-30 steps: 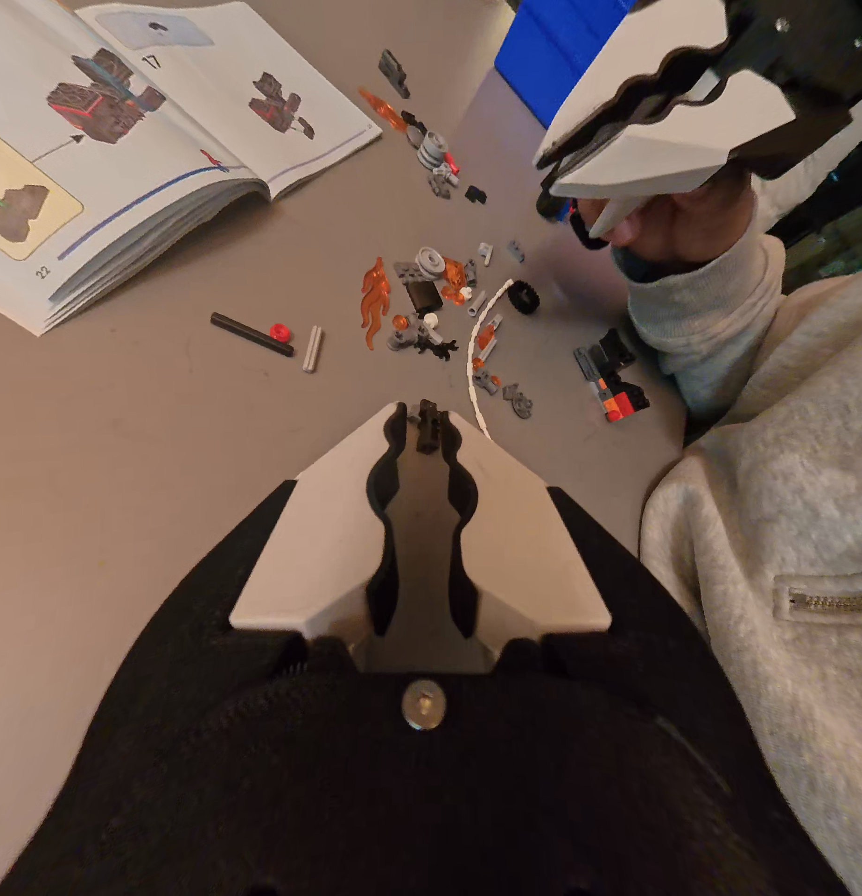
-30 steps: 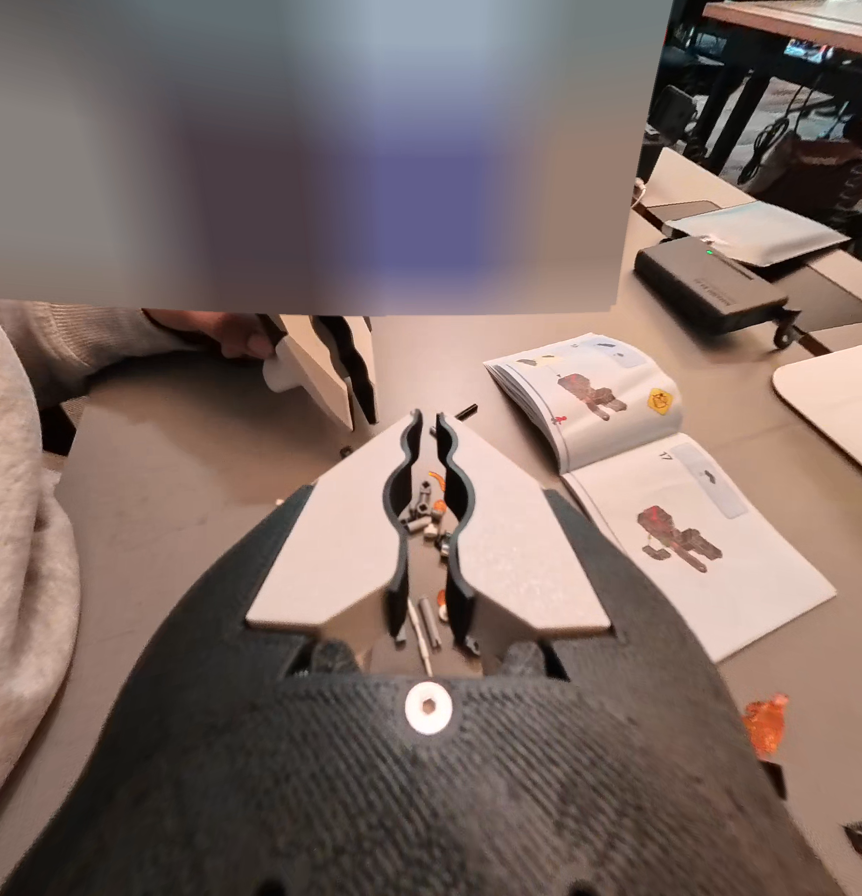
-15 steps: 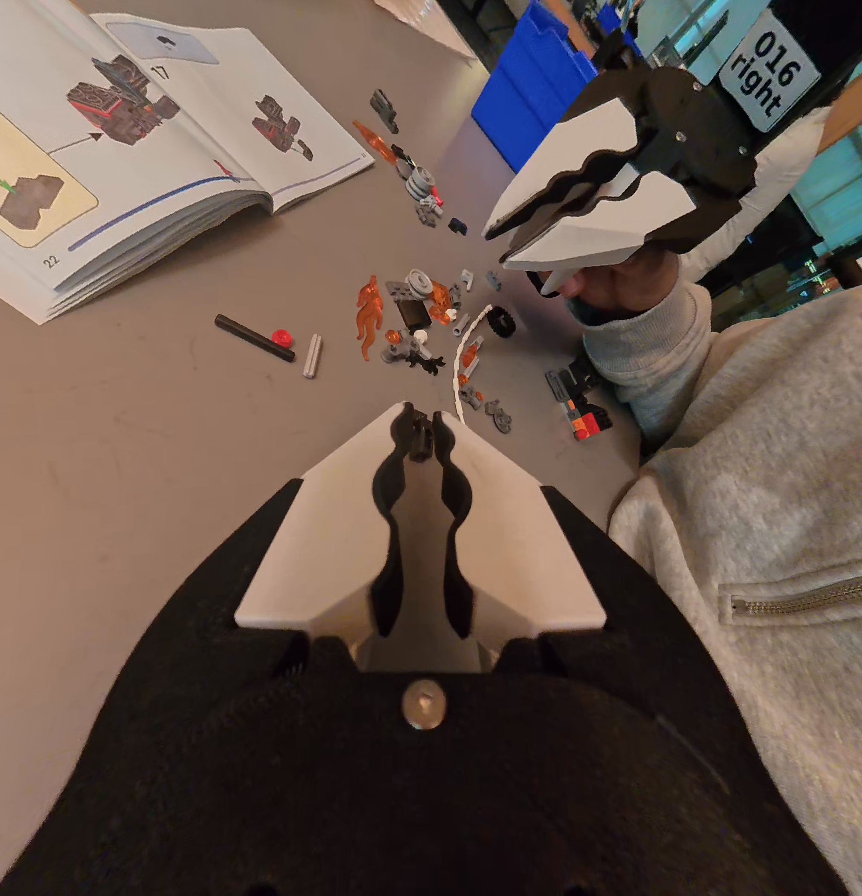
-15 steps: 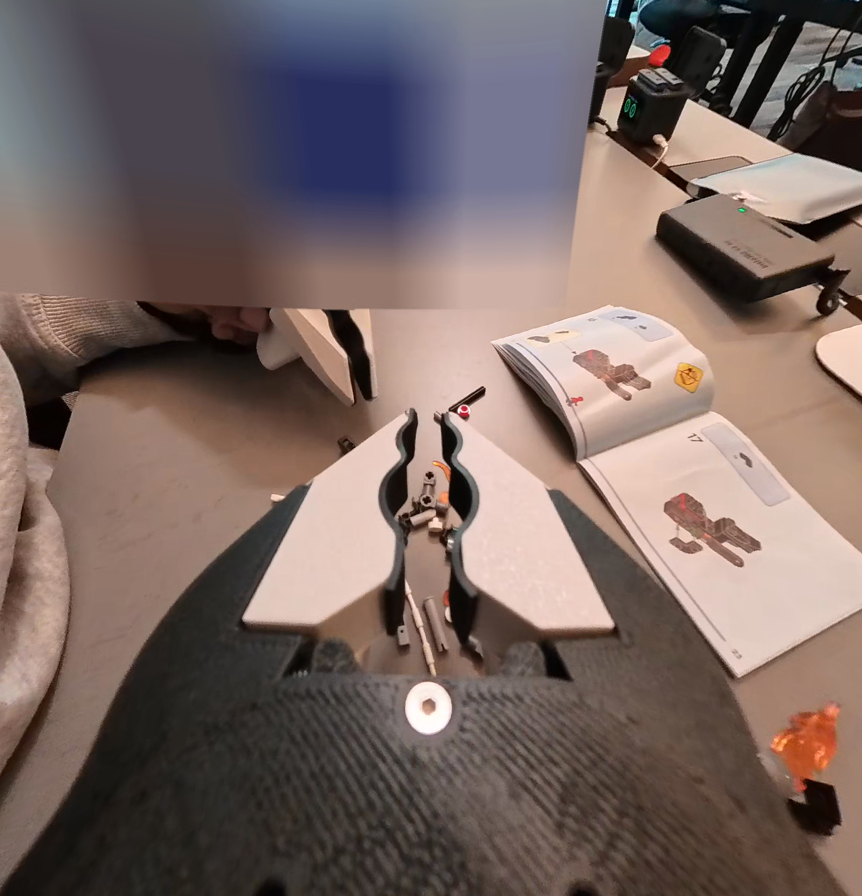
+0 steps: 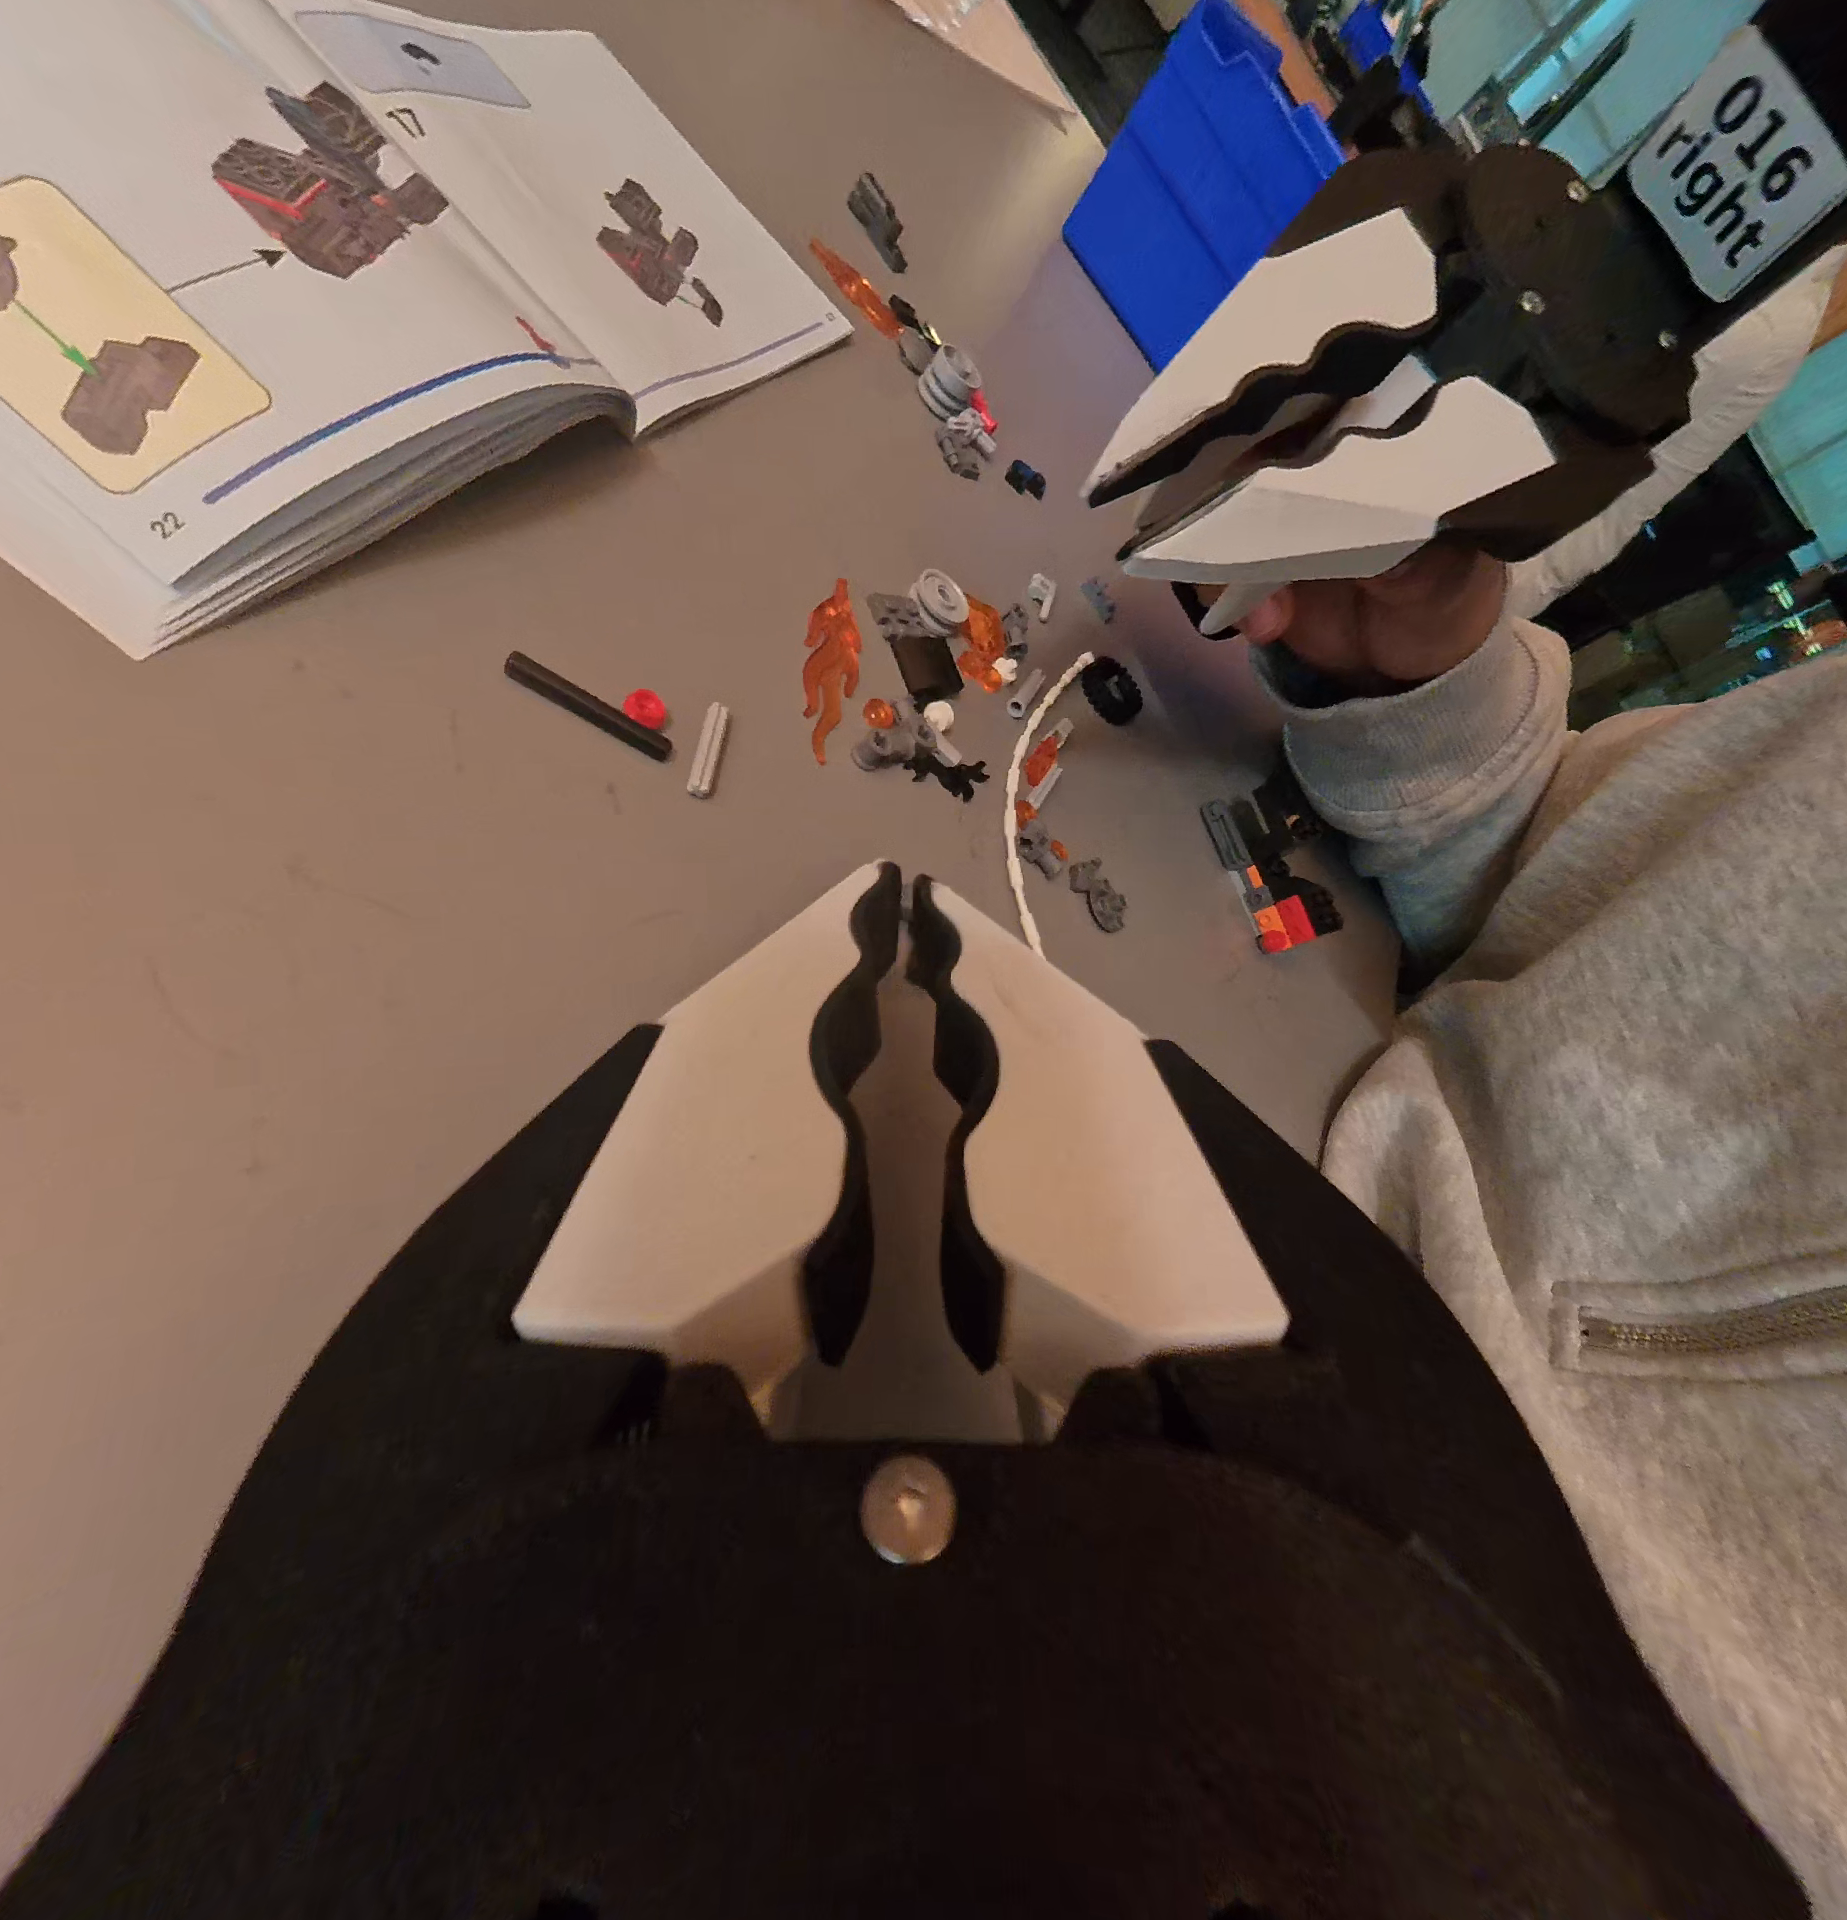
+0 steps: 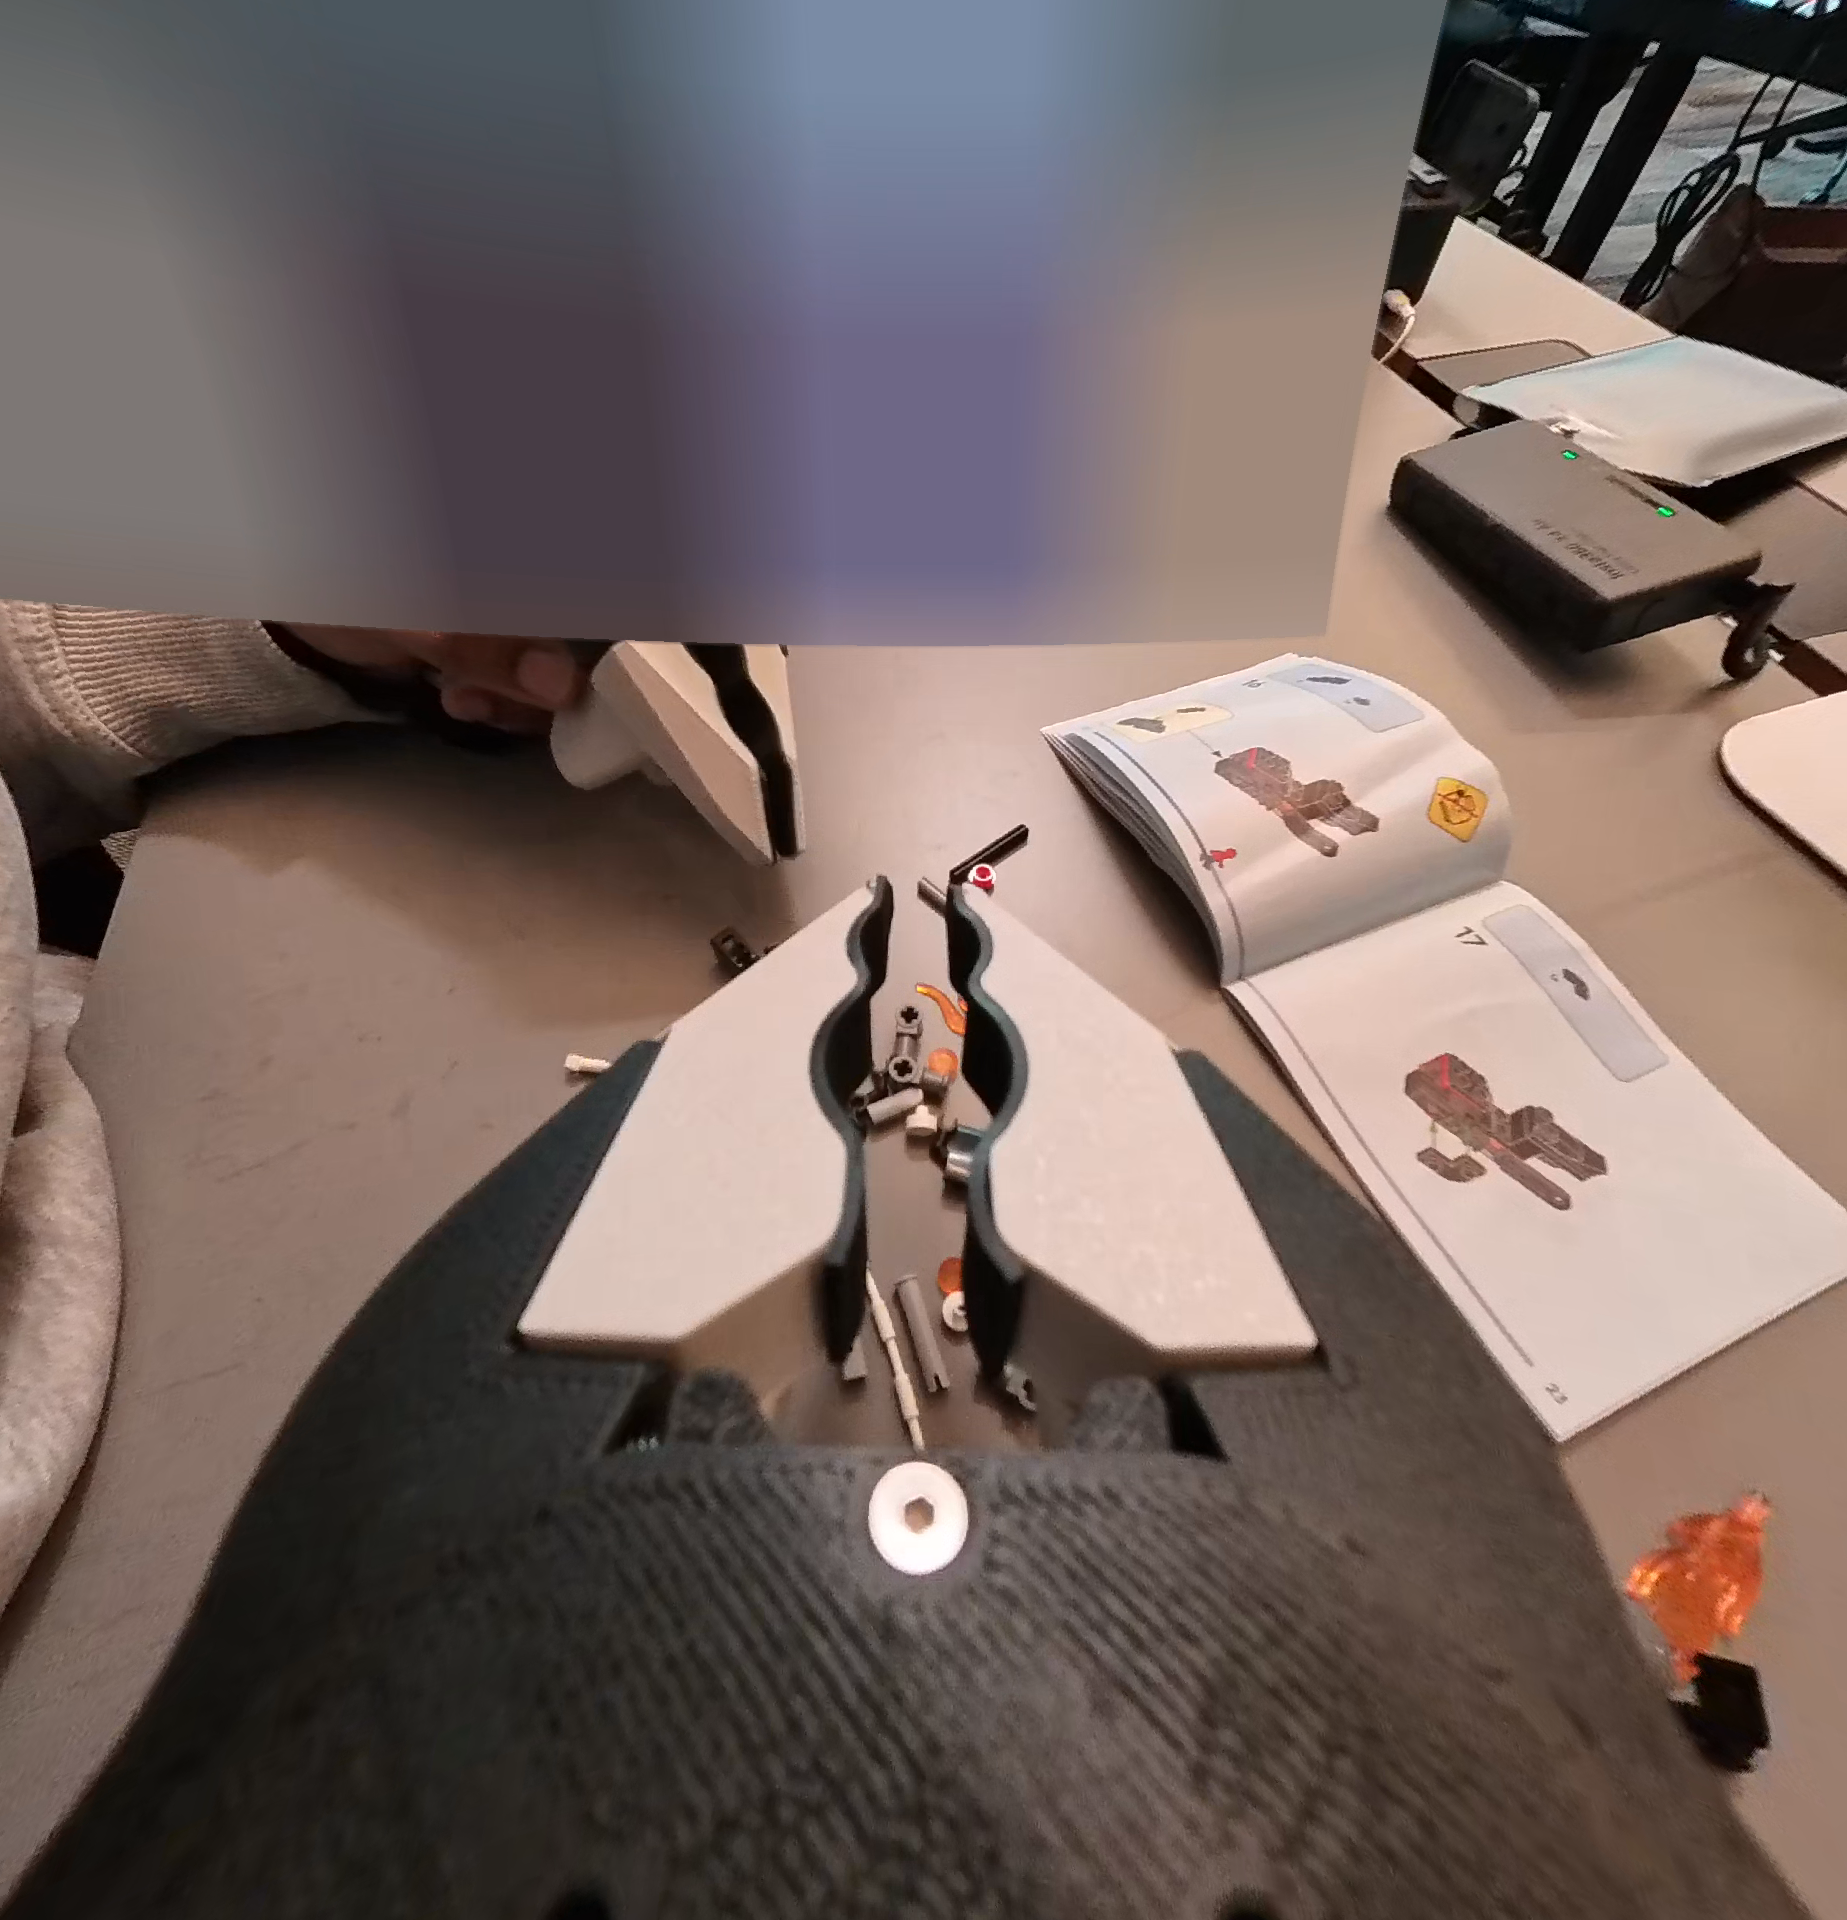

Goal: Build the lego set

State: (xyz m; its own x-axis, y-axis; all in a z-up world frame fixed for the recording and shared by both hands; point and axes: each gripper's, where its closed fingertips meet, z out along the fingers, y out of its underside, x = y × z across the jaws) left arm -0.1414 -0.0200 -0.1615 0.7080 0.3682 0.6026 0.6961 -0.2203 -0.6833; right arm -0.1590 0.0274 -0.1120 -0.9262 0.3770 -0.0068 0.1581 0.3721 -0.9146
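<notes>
Loose lego pieces (image 5: 929,675) lie in a pile on the grey table, with orange flames, grey wheels, a white hose (image 5: 1023,790) and a black tyre (image 5: 1111,688). A small red and black build (image 5: 1277,883) lies by the person's sleeve. My left gripper (image 5: 903,888) is shut, tips low over the table before the pile, with nothing seen between them. A small black piece (image 6: 730,943) lies just ahead of it (image 6: 779,854). My right gripper (image 6: 916,891) hovers over the pile (image 6: 903,1081), its jaws a narrow gap apart and empty; it also shows in the left wrist view (image 5: 1109,525).
An open instruction booklet (image 5: 379,312) lies left of the pile, and also shows in the right wrist view (image 6: 1418,1039). A black axle (image 5: 586,707), red stud (image 5: 644,709) and grey axle (image 5: 708,748) lie between. A blue bin (image 5: 1199,208) and a dark box (image 6: 1563,540) stand farther off. The left gripper's tips are roughly 8 cm from the right gripper's.
My left gripper's jaws have closed, and the small black piece seen between its tips no longer shows there. My right gripper's jaws have parted slightly over the pile.
</notes>
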